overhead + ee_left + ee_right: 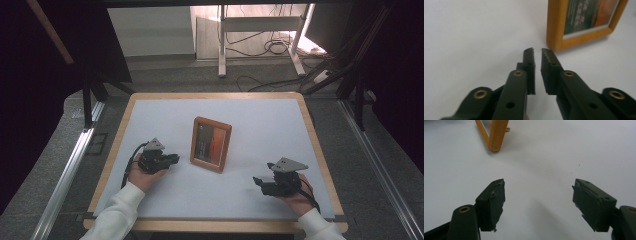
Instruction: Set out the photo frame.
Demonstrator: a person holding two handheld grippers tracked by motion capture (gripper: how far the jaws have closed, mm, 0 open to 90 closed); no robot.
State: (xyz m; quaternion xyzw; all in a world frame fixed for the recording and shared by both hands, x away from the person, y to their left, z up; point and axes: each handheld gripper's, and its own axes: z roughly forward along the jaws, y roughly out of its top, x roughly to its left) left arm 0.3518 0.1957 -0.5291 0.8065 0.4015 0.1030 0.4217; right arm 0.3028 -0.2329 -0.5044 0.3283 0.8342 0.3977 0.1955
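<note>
White sheeting covers the table (150,115), which has a wooden rim and stands on grey floor with cables and a stand's legs behind it. One thing stands on it: a wooden picture frame (211,144), upright near the centre, glazed face toward the person, leaning back slightly on a rear prop. Neither tool touches it, so handling of the frame is judged as not yet started: approach, grasp and any repositioning all remain to be done. Left tool (172,160) rests low by the frame's left side, held in the person's left hand (142,176); in the left gripper view its jaws stand almost together with a narrow slit between them and nothing in that slit, and the frame's lower corner (555,46) lies just beyond the tips, slightly to their right. Right tool (258,181) sits well apart from the frame, toward the table's near right corner, in the right hand (299,196). Its jaws stand wide apart and empty in the right gripper view (537,188), with the frame's side edge (496,135) far ahead at upper left.
</note>
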